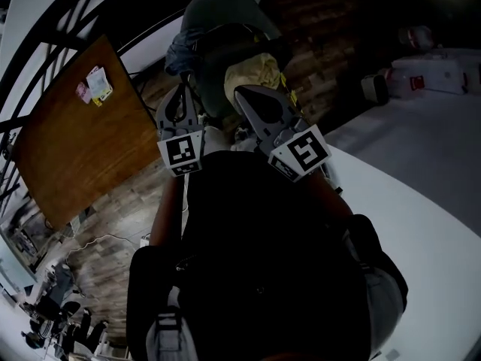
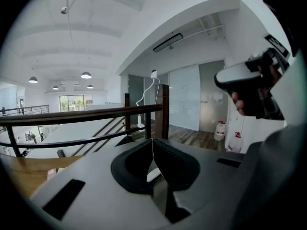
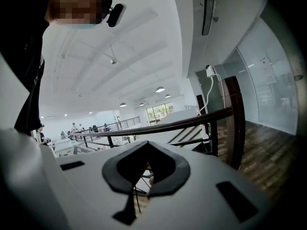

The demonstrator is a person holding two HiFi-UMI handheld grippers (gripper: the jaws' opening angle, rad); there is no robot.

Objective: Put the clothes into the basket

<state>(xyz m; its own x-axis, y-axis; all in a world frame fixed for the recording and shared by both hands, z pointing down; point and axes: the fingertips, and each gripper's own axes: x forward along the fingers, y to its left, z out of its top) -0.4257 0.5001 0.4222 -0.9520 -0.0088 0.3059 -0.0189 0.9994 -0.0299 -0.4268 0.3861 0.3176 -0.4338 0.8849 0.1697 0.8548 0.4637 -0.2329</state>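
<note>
Honestly, this one's hard to call from where we stand. In the head view both tools are up in front of us, pointed out over a dark rounded basket (image 1: 225, 13); that's our read of it, since the shot is dim. The left gripper (image 2: 152, 145) has its jaws pressed together with nothing in them; the right gripper (image 3: 146, 145) looks the same in its own view, jaws closed tip to tip and empty. So neither is carrying laundry right now.

As for the clothes, a blue-grey garment (image 1: 176, 51) hangs at the basket's left edge; a cream-yellow cloth (image 1: 254, 74) lies bunched at its near side, just beyond the right gripper's tip. We can't tell whether they sit fully inside or are only draped on the rim. Both gripper views catch only the dark railing (image 2: 72, 116) and the hall beyond, with no fabric at all.

Our guess is the task is well along, maybe near done; what's left would be tucking those two pieces in properly. We spot no loose clothing on the brown wooden surface (image 1: 75, 141) or the white surface (image 1: 421, 224).
</note>
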